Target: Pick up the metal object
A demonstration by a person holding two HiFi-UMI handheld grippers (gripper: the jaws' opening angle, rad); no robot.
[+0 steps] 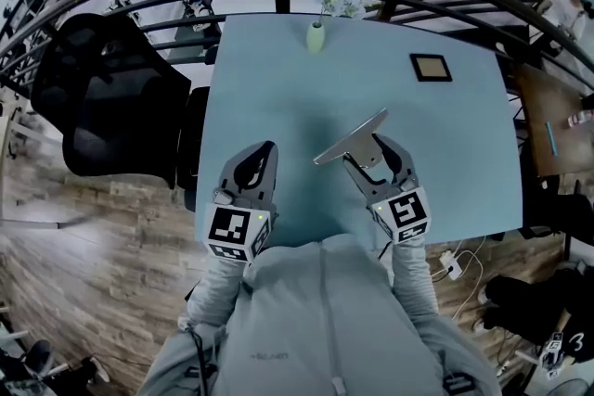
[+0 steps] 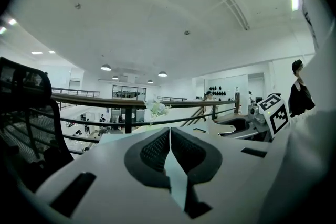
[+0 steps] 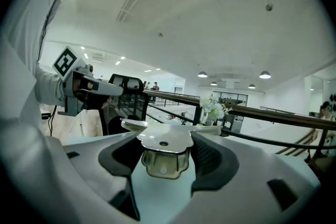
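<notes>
- Right gripper view: the right gripper (image 3: pixel 168 161) has its jaws set wide, clamped on the shiny flat metal plate with a bent tab (image 3: pixel 163 143).
- Head view: the plate looks clear of the pale blue table (image 1: pixel 445 125); the left gripper (image 1: pixel 252 164) is pinched closed and empty.
- The pickup seems done; next calls for a firm, level hold.

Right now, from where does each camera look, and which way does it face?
Head view: on the person's head, facing down at table, left tongs, right tongs; sleeves show.
Left gripper view: on left tongs, facing along shut jaws toward railing.
Right gripper view: on right tongs, facing along jaws gripping metal object.
All share the flower vase.
</notes>
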